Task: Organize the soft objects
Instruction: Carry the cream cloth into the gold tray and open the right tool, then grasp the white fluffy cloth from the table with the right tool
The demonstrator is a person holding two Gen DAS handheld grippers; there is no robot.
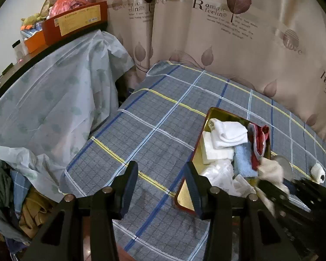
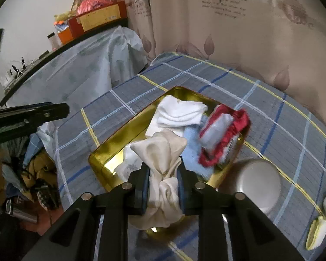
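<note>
Over gold tray (image 2: 102,158) | right tool (image 2: 163,171) pinches cream cloth (image 2: 163,150) | left tool (image 1: 160,187) half-open, seemingly empty

Dim indoor light, bluish cast — glare on gold tin (image 2: 110,152); right view motion-blurred, fisheye edges bent, dark corners.
</note>
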